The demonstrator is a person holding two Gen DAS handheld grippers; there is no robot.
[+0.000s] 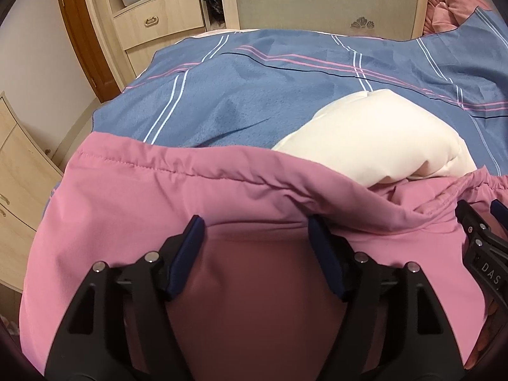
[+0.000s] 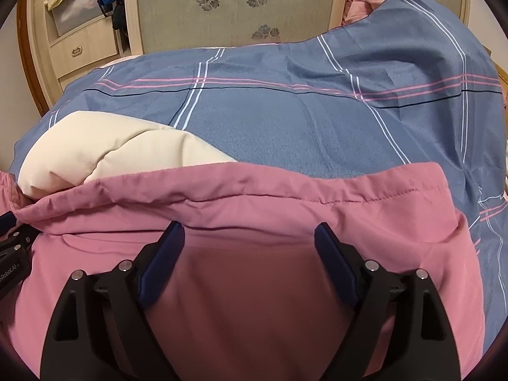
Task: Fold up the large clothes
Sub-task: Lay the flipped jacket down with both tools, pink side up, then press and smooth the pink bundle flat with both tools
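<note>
A large pink padded garment lies on the bed with a stitched hem at its far edge; it also fills the near half of the right wrist view. A cream quilted part sticks out from under its far edge, and shows at the left in the right wrist view. My left gripper is open, fingers spread just above the pink cloth near the hem. My right gripper is open too, over the pink cloth. The right gripper's fingers show at the right edge of the left view.
A blue bedspread with white and pink stripes covers the bed. Beyond it stand a wooden wardrobe with drawers and a floral panel. A low cabinet stands left of the bed. A pink blanket is heaped at the far right.
</note>
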